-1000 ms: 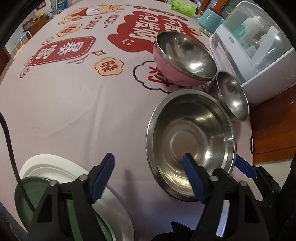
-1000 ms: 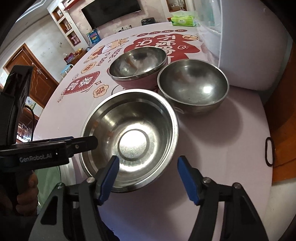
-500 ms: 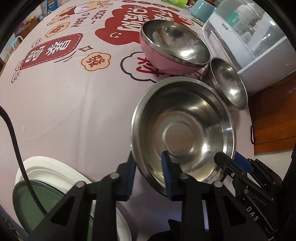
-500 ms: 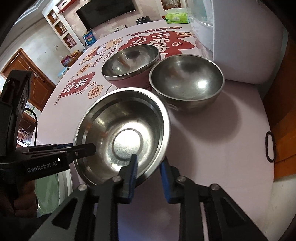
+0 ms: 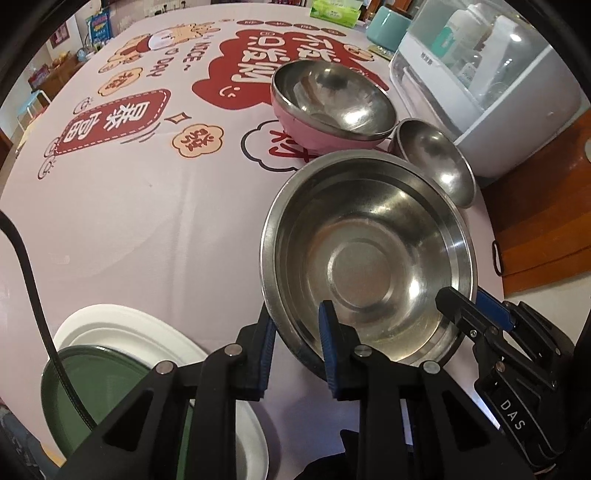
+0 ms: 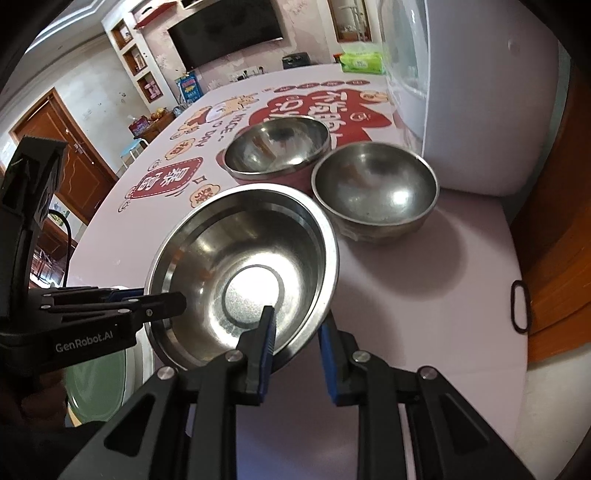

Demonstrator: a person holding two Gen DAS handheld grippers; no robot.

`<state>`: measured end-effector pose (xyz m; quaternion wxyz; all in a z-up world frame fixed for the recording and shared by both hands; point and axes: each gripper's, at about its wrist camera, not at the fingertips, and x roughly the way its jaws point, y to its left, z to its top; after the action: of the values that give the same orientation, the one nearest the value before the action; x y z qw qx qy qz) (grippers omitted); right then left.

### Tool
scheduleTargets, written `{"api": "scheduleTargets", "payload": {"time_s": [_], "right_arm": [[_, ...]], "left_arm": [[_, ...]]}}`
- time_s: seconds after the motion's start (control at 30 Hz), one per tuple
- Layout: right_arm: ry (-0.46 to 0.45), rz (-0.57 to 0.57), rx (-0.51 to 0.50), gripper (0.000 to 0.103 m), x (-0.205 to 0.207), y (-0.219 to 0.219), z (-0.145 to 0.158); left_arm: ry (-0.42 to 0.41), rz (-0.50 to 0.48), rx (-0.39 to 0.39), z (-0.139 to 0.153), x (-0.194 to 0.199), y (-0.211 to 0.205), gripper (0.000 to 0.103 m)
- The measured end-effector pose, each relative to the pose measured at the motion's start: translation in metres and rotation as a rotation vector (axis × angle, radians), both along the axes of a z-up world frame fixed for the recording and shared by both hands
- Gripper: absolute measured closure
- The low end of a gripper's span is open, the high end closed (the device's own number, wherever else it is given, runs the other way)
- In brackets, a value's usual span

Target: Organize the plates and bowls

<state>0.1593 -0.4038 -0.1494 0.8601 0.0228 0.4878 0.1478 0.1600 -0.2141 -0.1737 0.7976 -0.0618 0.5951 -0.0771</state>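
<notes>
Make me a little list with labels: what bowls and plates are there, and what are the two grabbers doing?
held bowl: big steel bowl, tilted, near edge raised
left gripper: shut on its rim
right gripper: shut on its rim, another spot
other bowls: pink-sided steel bowl; small steel bowl beside it
plates: green plate lying on white plate
surface: printed tablecloth
nearby: white appliance

home living room, television (image 6: 225,35), dining table (image 6: 461,266)

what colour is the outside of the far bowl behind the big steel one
Pink outside, with a steel lining. The pink bowl shows best in the left wrist view.
</notes>
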Motion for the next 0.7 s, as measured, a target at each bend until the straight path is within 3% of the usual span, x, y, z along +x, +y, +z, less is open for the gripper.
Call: {"api": "scheduleTargets", "payload": {"time_s": [0.37, 0.7], "right_arm": [[-0.087, 0.021, -0.032, 0.08, -0.04, 0.001, 0.02], [-0.1, -0.038, -0.042, 0.08, -0.082, -0.005, 0.029]], "left_arm": [[-0.043, -0.027, 0.007, 0.02, -0.041, -0.001, 0.081], [-0.061, -0.106, -0.001, 0.031, -0.075, -0.009, 0.081]]}}
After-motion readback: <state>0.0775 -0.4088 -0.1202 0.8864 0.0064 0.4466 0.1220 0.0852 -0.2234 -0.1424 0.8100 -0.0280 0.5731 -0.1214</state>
